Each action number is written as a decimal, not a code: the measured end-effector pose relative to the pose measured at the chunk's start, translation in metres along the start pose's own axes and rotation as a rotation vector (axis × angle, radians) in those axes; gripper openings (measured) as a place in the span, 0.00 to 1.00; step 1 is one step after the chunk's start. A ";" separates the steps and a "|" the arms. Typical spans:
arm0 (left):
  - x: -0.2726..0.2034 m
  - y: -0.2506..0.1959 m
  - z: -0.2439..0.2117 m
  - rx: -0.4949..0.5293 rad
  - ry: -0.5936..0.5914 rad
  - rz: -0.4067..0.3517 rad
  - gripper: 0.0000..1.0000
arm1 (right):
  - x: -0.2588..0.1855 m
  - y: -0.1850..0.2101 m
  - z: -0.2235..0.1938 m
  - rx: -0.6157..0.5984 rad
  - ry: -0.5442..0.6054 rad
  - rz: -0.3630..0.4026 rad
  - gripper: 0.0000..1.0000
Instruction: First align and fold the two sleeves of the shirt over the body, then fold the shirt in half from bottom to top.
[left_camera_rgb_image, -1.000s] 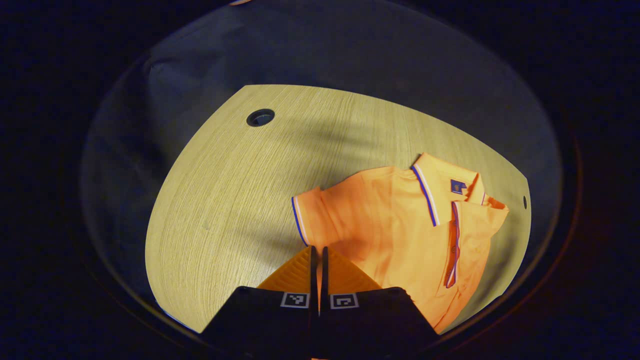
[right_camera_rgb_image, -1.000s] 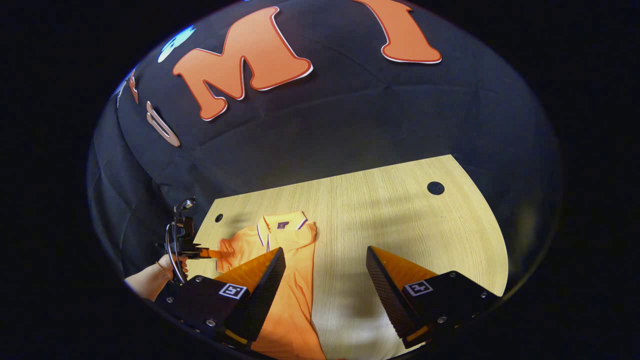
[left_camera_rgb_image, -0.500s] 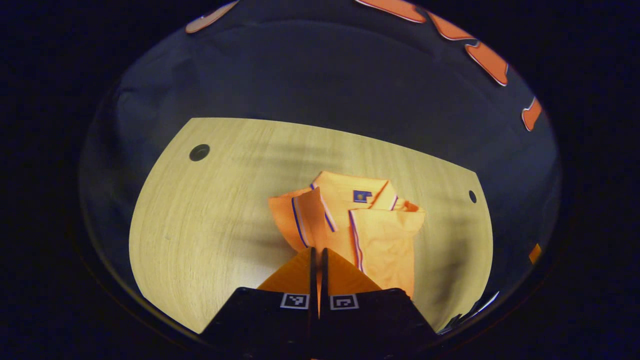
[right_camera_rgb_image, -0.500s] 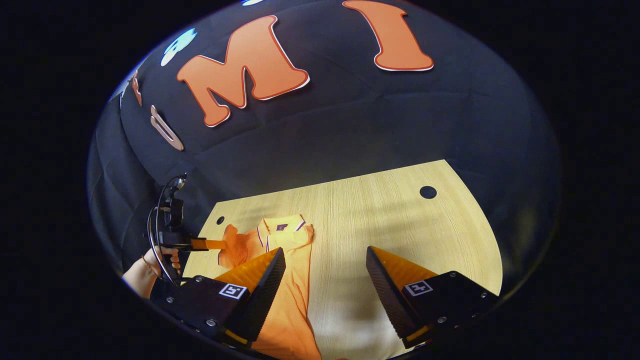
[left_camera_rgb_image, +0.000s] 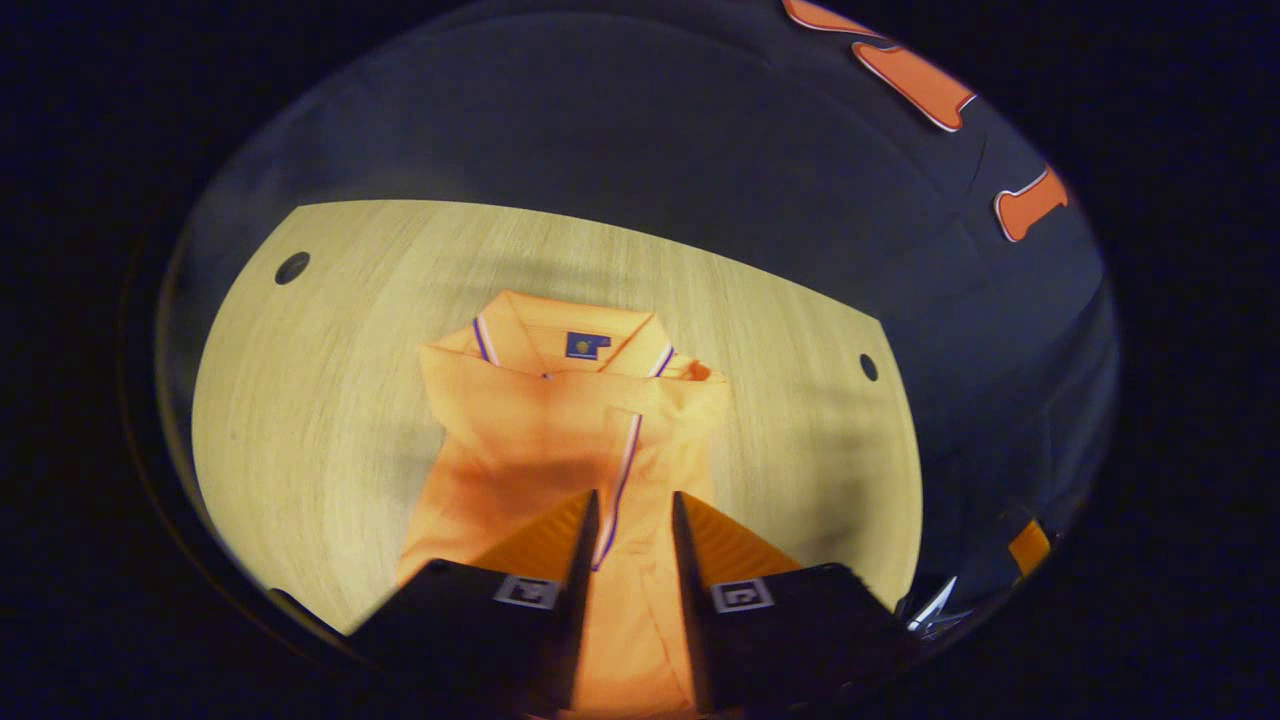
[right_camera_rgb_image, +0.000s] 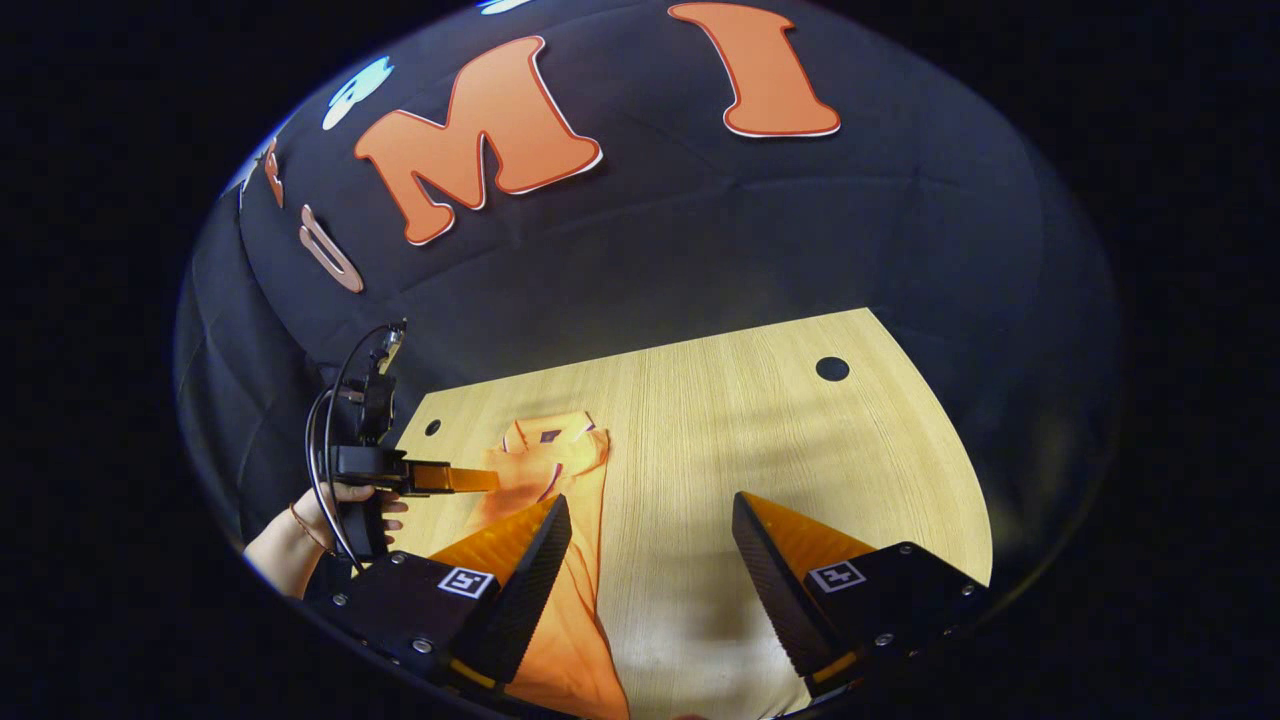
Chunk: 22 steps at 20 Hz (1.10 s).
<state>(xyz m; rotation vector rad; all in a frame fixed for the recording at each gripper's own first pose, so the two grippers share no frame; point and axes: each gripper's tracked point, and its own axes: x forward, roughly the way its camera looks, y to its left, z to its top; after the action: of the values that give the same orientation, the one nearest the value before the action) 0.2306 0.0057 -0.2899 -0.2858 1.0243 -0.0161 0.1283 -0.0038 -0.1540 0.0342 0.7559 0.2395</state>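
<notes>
My right gripper has two wedge-shaped fingers with ribbed inner faces, each on a black block that carries a small square black-and-white marker and round screw heads. My left gripper shows the same wedge fingers and markers. In the right gripper view its body is a black frame with a looping black cable, held in a hand whose wrist wears a thin bracelet.

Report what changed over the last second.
The left gripper carried the sleeve across the shirt body, then opened and let it go. The right gripper stayed open above the table, beside the shirt's edge.
</notes>
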 end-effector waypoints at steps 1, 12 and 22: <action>0.001 0.000 -0.002 -0.003 -0.012 0.001 0.62 | 0.000 0.001 -0.002 -0.003 0.003 0.001 0.98; -0.126 0.063 -0.062 0.033 -0.137 0.043 0.99 | -0.006 0.076 -0.057 -0.108 0.075 0.028 0.99; -0.190 0.142 -0.185 0.111 -0.071 0.041 0.99 | -0.037 0.120 -0.184 -0.194 0.201 -0.062 0.99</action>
<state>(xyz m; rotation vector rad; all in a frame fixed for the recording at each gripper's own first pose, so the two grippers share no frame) -0.0423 0.1284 -0.2544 -0.1632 0.9547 -0.0249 -0.0481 0.0945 -0.2491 -0.1990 0.9290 0.2592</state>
